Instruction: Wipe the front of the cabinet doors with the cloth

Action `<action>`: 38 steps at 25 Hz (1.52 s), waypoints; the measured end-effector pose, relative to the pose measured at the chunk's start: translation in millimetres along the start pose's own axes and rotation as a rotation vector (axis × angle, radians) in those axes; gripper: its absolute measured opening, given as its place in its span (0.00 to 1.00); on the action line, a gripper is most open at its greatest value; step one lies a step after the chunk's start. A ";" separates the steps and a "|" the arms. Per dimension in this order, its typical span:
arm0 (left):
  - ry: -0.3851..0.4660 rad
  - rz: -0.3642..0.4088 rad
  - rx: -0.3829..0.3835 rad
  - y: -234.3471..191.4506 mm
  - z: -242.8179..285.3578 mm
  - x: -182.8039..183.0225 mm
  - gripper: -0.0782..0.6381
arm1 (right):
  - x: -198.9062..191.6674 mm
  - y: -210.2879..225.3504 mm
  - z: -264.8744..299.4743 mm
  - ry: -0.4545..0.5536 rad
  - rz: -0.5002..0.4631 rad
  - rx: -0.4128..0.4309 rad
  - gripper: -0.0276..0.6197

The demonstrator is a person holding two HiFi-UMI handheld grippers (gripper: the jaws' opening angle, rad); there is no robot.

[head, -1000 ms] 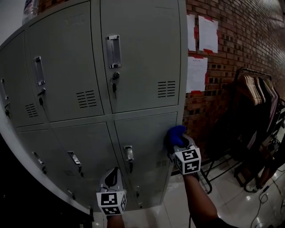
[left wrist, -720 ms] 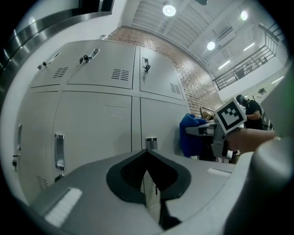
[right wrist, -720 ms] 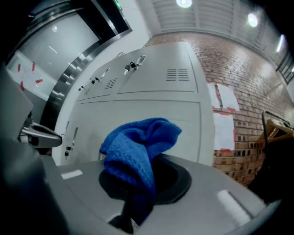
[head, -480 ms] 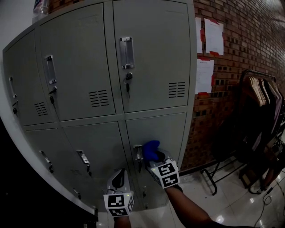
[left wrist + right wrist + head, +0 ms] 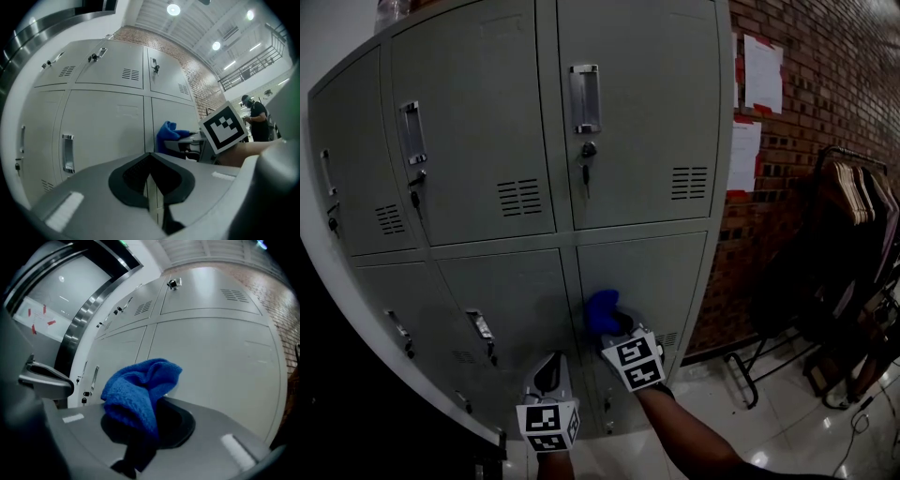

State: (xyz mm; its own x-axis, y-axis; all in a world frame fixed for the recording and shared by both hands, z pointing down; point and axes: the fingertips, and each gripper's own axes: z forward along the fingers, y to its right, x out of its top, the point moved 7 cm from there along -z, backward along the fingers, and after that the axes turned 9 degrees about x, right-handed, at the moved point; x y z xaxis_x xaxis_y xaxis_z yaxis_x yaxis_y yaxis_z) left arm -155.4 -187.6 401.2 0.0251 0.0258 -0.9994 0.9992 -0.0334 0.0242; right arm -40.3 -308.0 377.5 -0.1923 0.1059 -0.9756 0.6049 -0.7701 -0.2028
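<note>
"What does the right hand-held gripper (image 5: 615,330) carry?"

"Its jaws pinch a bunched blue cloth (image 5: 602,311), held against the lower right cabinet door (image 5: 661,272) near its left edge. That way fabric, not plastic, meets the metal."

"And the left hand-held gripper (image 5: 547,373)?"

"Its jaws are pressed together with nothing between them. It hangs low in front of the neighbouring lower door (image 5: 511,300), apparently kept out of the wiping path. The upper doors (image 5: 637,112) rise above both, well out of the cloth's reach for now."

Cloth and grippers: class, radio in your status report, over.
Left gripper shut, empty, held low. Right gripper shut on blue cloth, up at lower right door. Nothing seen in the way.
</note>
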 end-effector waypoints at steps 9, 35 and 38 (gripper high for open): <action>-0.015 0.002 -0.005 4.6 9.0 -5.1 0.13 | -15.0 45.7 -36.1 -0.017 0.031 -0.107 0.14; -0.044 0.015 -0.020 18.4 12.1 -14.3 0.13 | -48.4 112.0 -111.6 -0.048 0.042 -0.273 0.14; -0.042 0.010 -0.025 19.1 12.5 -13.7 0.13 | -48.4 82.2 -80.6 -0.049 0.004 -0.192 0.14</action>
State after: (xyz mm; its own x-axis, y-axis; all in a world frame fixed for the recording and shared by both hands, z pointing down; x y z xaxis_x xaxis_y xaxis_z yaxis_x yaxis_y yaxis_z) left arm -137.1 -201.0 415.0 0.0339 -0.0159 -0.9993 0.9994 -0.0088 0.0340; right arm 81.0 -325.7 401.3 -0.2245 0.0688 -0.9720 0.7409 -0.6359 -0.2162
